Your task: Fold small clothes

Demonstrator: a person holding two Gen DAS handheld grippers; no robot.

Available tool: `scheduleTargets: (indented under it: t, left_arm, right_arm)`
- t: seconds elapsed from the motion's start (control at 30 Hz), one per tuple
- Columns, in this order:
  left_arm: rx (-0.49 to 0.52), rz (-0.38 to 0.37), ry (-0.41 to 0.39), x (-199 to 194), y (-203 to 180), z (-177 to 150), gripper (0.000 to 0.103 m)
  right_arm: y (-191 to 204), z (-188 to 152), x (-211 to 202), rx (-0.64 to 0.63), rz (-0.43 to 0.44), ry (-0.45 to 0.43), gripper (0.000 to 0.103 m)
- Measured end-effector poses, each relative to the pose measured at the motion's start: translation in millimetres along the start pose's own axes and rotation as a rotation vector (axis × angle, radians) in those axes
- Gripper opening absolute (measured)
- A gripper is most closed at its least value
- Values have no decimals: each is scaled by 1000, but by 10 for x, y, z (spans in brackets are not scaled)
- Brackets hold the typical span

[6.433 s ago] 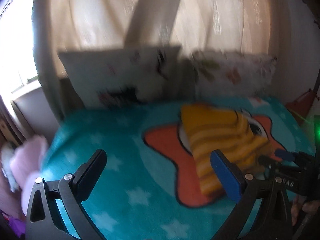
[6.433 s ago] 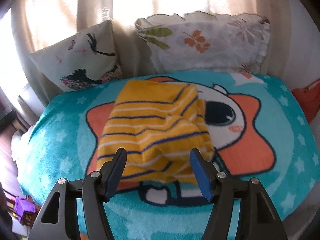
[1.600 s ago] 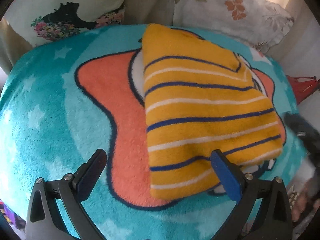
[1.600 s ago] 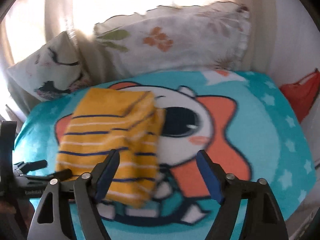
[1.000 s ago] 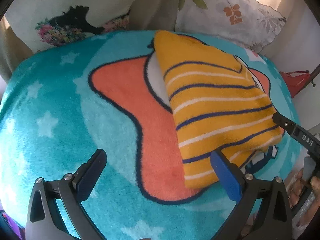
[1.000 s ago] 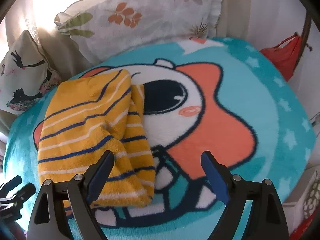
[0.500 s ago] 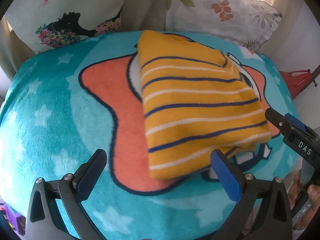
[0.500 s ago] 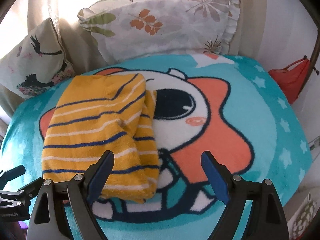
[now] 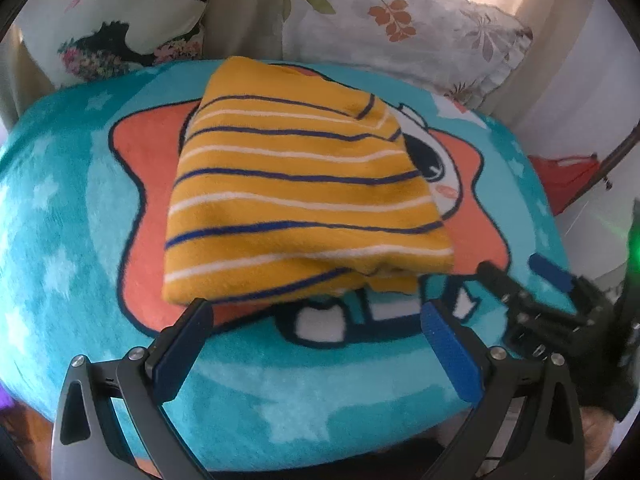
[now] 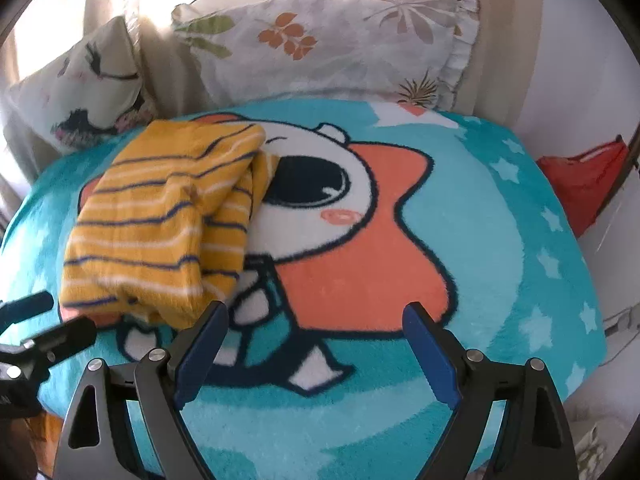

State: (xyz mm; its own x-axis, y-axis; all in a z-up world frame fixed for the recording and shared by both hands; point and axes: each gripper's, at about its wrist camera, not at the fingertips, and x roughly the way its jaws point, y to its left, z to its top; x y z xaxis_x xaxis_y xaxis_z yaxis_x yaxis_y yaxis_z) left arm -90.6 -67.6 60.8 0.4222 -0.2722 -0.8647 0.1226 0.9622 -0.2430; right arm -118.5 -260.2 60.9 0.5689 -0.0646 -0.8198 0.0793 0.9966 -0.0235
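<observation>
A folded yellow garment with navy and white stripes (image 9: 296, 196) lies on the teal cartoon blanket (image 9: 64, 240). It also shows in the right wrist view (image 10: 168, 220), at the left. My left gripper (image 9: 316, 340) is open and empty, just in front of the garment's near edge. My right gripper (image 10: 316, 344) is open and empty, over the blanket (image 10: 500, 240) to the right of the garment. The right gripper shows at the right edge of the left wrist view (image 9: 532, 280). The left gripper shows at the left edge of the right wrist view (image 10: 36, 320).
Two patterned pillows (image 10: 340, 40) (image 10: 80, 92) lean against the curtain behind the blanket. A red bag (image 10: 584, 184) hangs at the right, beyond the blanket's edge. The blanket's near edge drops off just under both grippers.
Both grippers have drawn back toward the blanket's near edge. The garment lies still and folded. Both grippers stay open.
</observation>
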Motion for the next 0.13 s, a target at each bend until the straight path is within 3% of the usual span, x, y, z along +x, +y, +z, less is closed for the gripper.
scheduleTargets:
  t: [0.13]
  left_arm:
    - [-28,35,-24,-57,-12,-37,103]
  right_arm:
    - [14,-45,1,-41,22,4,91]
